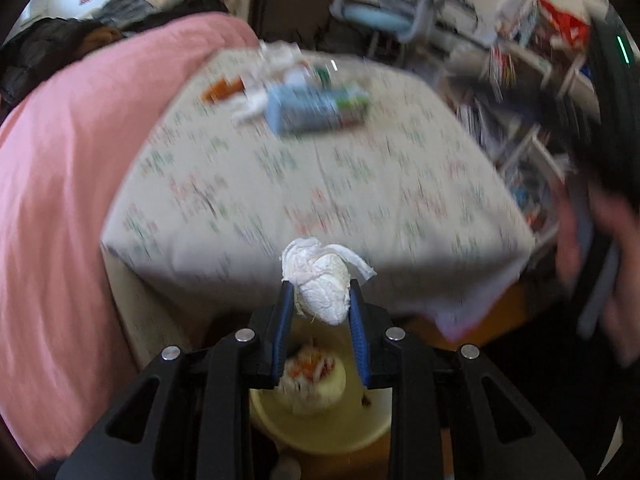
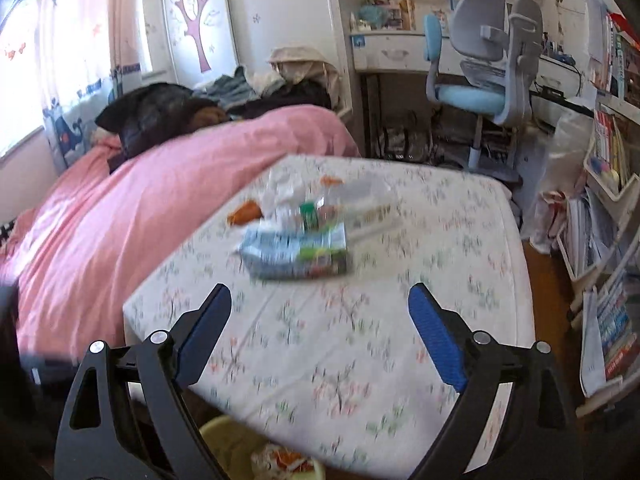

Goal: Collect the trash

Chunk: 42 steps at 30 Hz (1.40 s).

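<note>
Item: crumpled tissue wad [image 1: 322,288], egg-shaped, long axis running 12 to 6 o'clock, pinched between the pads of the left gripper [image 1: 320,300], directly above the yellow bin [image 1: 320,420]. Bin holds trash; its rim is cut off by the fingers. Right gripper [image 2: 320,316]: jaws spread wide, nothing between them. Remaining litter pile [image 2: 298,236] on the floral bedsheet [image 2: 360,340] at 12 o'clock, blurred; blue packet and orange scraps discernible. Bed edge overhangs the bin. Pink duvet [image 2: 140,216] at 9 o'clock.
</note>
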Motion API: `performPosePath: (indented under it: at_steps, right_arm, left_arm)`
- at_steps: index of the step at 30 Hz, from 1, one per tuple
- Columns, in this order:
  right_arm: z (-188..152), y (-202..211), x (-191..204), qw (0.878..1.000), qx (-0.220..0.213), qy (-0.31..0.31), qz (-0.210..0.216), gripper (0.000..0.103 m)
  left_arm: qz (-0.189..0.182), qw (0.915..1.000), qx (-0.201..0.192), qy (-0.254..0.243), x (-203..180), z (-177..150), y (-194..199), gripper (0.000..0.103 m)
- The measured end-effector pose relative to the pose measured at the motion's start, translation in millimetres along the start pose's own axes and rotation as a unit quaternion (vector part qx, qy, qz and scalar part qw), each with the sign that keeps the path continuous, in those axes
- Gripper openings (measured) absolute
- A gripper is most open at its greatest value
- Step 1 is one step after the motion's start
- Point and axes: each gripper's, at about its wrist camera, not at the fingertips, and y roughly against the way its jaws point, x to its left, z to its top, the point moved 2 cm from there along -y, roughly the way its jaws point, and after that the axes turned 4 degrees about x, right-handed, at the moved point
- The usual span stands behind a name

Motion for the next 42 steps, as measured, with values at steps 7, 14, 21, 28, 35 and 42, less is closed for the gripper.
performPosePath:
  at_steps: [7, 14, 21, 28, 35, 42]
  right_arm:
    - [17, -20, -5, 0.999, -0.005, -0.012, 0.051, 0.088]
    - [15, -10, -22, 0.993, -0.004, -0.070, 0.091, 0.089]
    - [9, -5, -24, 0.994, 0.011, -0.087, 0.065, 0.091]
    - [1, -3, -11, 0.998, 0.013, -0.038, 0.040, 0.091]
    - [-5, -5, -2, 0.999, 0.021, -0.016, 0.036, 0.091]
    - [-7, -7, 1, 0.999, 0.025, -0.010, 0.035, 0.092]
  left_arm:
    - [-0.004, 0.9972, 0.074, -0.009, -21, -30, -26, 0.055]
    - [0.027, 0.9994, 0.007, 0.022, -13, -16, -21, 0.074]
    - [0.185, 0.9674, -0.162, 0.060, -8, 9, 14, 0.091]
    - [0.210, 0.9514, -0.203, 0.098, -8, 26, 26, 0.092]
    - [0.218, 0.9485, -0.211, 0.094, -21, 32, 33, 0.095]
    - [0.218, 0.9482, -0.209, 0.096, -23, 36, 30, 0.095]
